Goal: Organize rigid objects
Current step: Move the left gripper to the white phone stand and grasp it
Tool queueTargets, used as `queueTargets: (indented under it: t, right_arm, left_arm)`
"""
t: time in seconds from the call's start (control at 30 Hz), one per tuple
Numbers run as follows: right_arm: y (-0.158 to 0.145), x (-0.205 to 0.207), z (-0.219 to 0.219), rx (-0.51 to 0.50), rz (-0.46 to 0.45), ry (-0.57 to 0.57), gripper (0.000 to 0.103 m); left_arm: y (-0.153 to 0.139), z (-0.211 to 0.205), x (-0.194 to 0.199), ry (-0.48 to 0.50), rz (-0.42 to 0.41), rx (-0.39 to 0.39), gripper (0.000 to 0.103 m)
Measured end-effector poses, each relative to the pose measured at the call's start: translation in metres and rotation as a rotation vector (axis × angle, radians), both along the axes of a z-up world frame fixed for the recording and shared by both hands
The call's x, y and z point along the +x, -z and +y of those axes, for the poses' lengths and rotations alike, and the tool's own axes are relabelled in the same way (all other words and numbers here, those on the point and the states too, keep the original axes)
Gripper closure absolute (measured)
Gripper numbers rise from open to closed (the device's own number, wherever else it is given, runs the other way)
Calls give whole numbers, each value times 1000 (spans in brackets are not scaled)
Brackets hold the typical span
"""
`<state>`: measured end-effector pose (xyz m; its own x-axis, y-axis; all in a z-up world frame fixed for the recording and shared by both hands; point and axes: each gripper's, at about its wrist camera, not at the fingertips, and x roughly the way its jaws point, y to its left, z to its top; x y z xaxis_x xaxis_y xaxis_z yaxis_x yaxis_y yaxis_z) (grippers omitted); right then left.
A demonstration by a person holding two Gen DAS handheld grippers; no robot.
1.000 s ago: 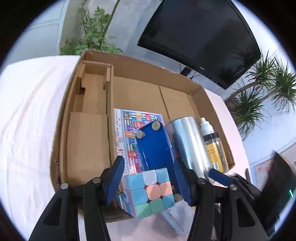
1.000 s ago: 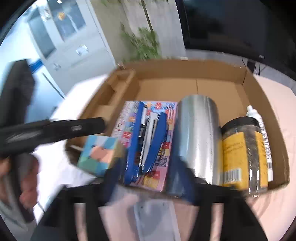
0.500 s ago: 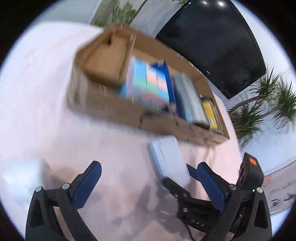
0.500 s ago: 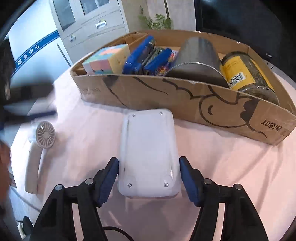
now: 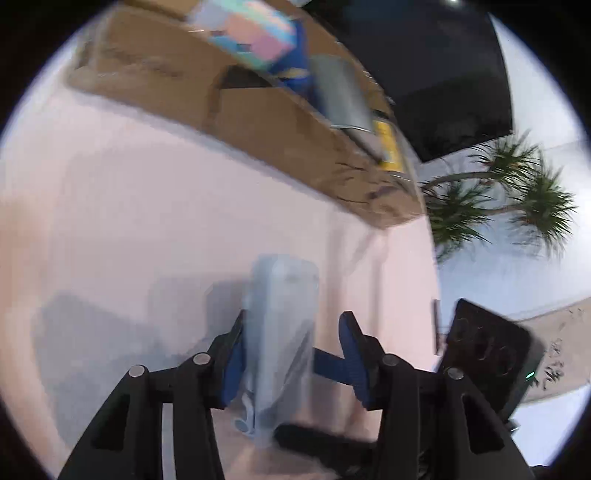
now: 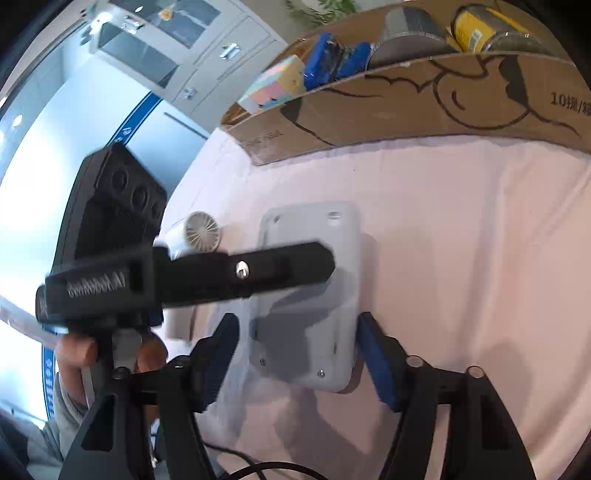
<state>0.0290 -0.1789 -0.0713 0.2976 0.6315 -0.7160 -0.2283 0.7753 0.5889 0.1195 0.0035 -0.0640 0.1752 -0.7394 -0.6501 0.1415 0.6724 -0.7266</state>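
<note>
The white device [image 6: 308,291] lies flat on the pink cloth [image 6: 461,236], near the box [image 6: 424,107] at 12 o'clock but apart from it. In the box lie the cube [image 6: 271,88], the stapler [image 6: 332,59], the can [image 6: 406,22] and the jar [image 6: 480,26]. A small fan [image 6: 201,232] lies at 10 o'clock from the device.

The right gripper [image 6: 297,358] is spread wide, with one blue pad on each long side of the device; whether the pads touch it I cannot tell. The left gripper [image 5: 291,363] is also open, and in its blurred view the device [image 5: 282,332] stands between its fingers, close to the left pad.

I judge the device to be a stiff plastic shell, smooth and maybe slippery, light to medium in weight, not very fragile. The best hold seems across the two long sides, near the middle, so it does not tip. Both grippers aim at the same object, so one may hit the other.
</note>
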Motion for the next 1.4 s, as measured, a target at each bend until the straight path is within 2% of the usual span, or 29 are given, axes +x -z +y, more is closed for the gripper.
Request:
queueTargets:
  t: [0.1,0.13,0.17,0.23,0.33,0.4,0.47,0.5,0.53,0.67,0.73,0.83,1.0,1.1,1.13,1.3,1.4]
  right_arm:
    - [-15,-7,-11,-64,-54,17,12]
    - [-19,-11,-17,-117,-70,39,8]
    - [-25,-17,-28,-186,-93,80,5]
    - [-35,-26,-49,-256,-113,139,2]
    - [-48,-42,-70,-318,-115,199,2]
    - [-48,-51,-78,-305,-82,238,2]
    - [-38,-57,-87,-240,-13,271,7]
    - [-28,-56,-84,-227,15,274,15]
    - [-21,-53,-83,-239,42,276,18]
    - [-22,-54,-66,-328,21,249,32]
    - [-19,-53,-60,-339,6,242,32]
    - [-18,-50,-54,-326,-24,170,31]
    - [-20,-76,-65,-299,64,179,31]
    - [-8,-86,-52,-321,92,166,31]
    - [-3,-86,-47,-331,105,173,30]
    - [-1,-73,-35,-360,53,243,30]
    - [0,-65,-25,-370,38,248,36]
  left_arm:
    - [-20,-34,-4,91,-21,-87,59]
    - [-27,-49,-3,138,-16,-140,59]
    - [-31,-58,-4,164,-22,-155,58]
    - [-40,-74,-6,183,-69,-119,56]
    - [-35,-73,-6,171,-81,-57,42]
    - [-25,-68,-3,156,-75,0,38]
    - [-4,-63,0,179,-34,50,38]
    - [4,-62,1,198,-15,54,38]
    - [15,-65,-1,228,18,69,38]
    - [19,-74,-15,320,16,48,39]
    - [19,-76,-22,344,15,47,40]
    - [21,-69,-24,354,63,23,40]
    - [25,-79,-42,423,90,13,40]
    - [26,-89,-52,455,98,1,40]
    - [24,-91,-52,447,94,7,40]
    - [25,-90,-50,407,90,-5,40]
    - [18,-89,-57,374,26,39,44]
